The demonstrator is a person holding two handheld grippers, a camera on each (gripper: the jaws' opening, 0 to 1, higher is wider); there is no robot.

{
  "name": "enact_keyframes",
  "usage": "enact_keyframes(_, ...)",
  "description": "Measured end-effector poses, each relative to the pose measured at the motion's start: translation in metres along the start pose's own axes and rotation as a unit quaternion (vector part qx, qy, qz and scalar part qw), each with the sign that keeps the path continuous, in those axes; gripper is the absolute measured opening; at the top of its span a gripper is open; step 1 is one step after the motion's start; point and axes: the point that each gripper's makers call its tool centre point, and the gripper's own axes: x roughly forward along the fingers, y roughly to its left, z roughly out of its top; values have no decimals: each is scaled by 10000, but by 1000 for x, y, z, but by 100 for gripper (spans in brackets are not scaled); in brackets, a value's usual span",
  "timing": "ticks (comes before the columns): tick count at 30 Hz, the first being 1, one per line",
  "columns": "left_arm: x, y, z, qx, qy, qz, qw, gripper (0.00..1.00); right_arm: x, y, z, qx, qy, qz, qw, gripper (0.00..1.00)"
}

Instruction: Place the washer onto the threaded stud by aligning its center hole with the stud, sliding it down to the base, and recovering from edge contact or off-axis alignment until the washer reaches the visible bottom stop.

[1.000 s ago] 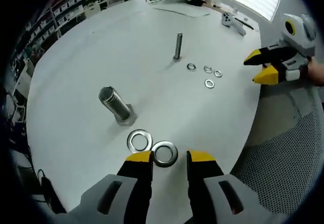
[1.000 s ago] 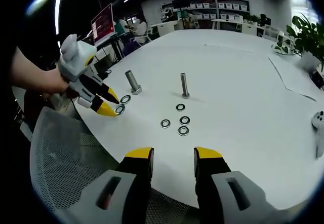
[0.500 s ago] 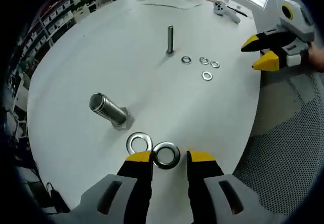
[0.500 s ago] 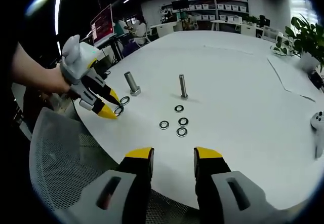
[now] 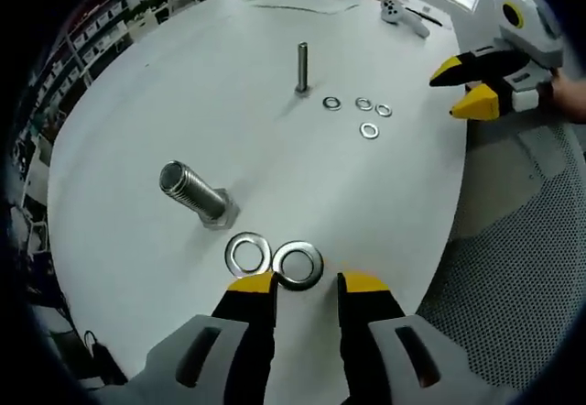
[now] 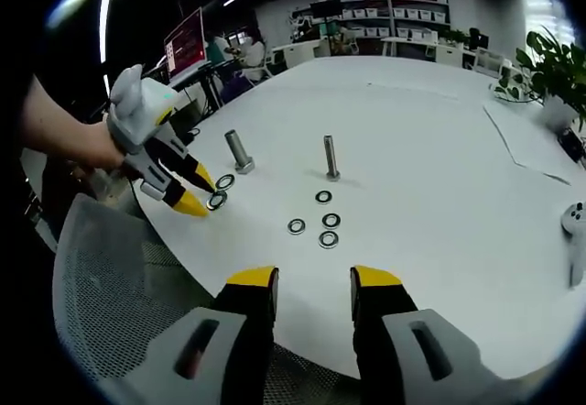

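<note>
Left gripper (image 5: 307, 283): yellow-tipped jaws apart, nothing between them; tips at the near table edge.
Nearest washer: large flat silver steel washer (image 5: 298, 265), flat on the white round table (image 5: 137, 103); directly ahead of the left jaws, just beyond the tips, roughly centred on the gap.
Second large silver washer (image 5: 247, 253): touching the first, off toward the left jaw side.
Target stud: thick silver threaded stud with hexagonal base (image 5: 196, 193); near, ahead and left of the left jaws; upright on its base, long axis vertical as judged from the right gripper view.
Farther group: thin silver upright stud (image 5: 301, 67) with four small silver washers (image 5: 370, 130) beside it; well apart from the left jaws.
Right gripper (image 6: 313, 290): yellow-tipped jaws apart, empty; at the table edge near the small washers, well apart from the thick stud.
Nearer hand: left, judged better placed for the pick.
Coming move, judged: short forward advance, jaws closed across the washer rim, then carry left to the stud top.
</note>
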Motion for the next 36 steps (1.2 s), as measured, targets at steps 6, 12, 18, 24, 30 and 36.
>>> enact_keyframes(6, 1, 1, 7, 102, -82, 46, 9999, 25, 0, -1, 0, -4, 0, -3, 10000, 34)
enact_keyframes(12, 5, -1, 11, 202, -47, 10, 9998, 26, 0, -1, 1, -8, -27, -14, 10000, 34)
enact_keyframes(18, 8, -1, 15, 383, -22, -12, 9993, 26, -1, -2, 1, -14, -35, -20, 10000, 34)
enact_keyframes(24, 9, -1, 16, 475, 21, -39, 9989, 26, 0, -2, 1, -14, -40, -22, 10000, 34)
enact_keyframes(30, 9, -3, 12, 517, 60, -79, 9986, 26, 0, -1, 1, -23, -41, -8, 10000, 34)
enact_keyframes(36, 8, -7, 7, 626, 109, -109, 9979, 26, 0, -1, 1, -29, -36, -2, 10000, 34)
